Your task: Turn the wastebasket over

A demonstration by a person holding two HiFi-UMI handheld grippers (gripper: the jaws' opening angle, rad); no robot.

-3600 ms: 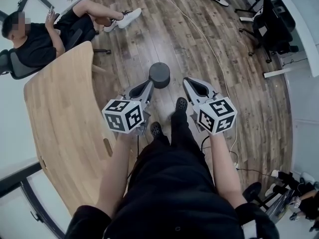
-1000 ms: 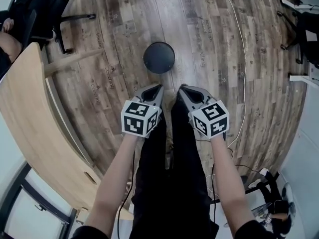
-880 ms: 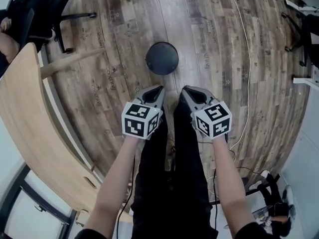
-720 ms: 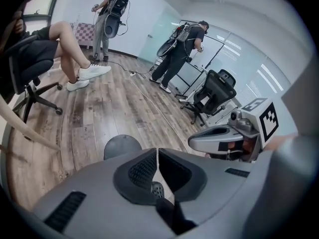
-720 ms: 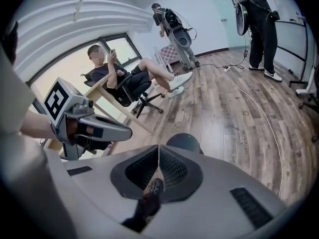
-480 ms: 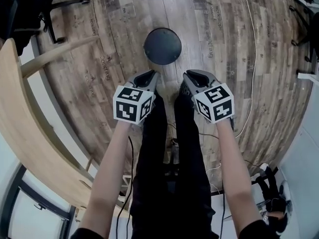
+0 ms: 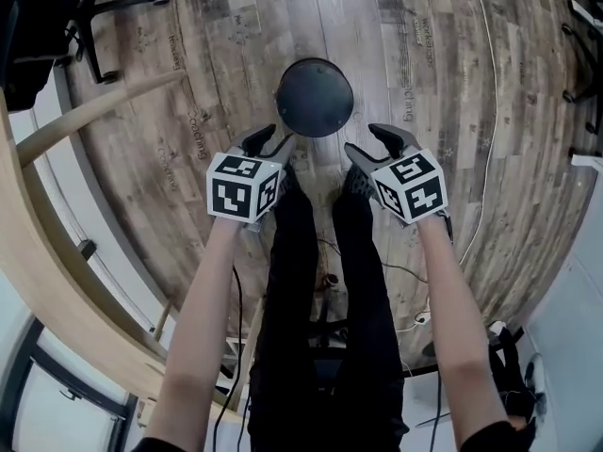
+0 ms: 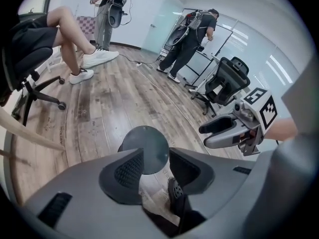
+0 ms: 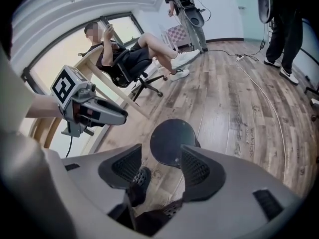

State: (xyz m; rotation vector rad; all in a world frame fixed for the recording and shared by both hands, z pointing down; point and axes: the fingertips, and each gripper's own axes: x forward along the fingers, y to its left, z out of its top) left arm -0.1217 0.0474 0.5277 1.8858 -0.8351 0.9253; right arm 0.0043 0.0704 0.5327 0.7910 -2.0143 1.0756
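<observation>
Grippers [image 7: 268, 141] [image 7: 366, 139] lowered, jaws opening empty, round matte wastebasket [image 7: 315, 97]

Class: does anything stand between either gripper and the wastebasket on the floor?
Nothing visible does. Only bare floor separates the wastebasket from the left gripper and right gripper, whose jaws have just been opening, empty.

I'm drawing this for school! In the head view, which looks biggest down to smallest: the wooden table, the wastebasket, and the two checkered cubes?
1. wooden table: by far the largest, even though the picture's edge cuts it off.
2. wastebasket, left cube and right cube: all look about alike. The cubes sit nearer the camera, so I won't rank them.
</observation>
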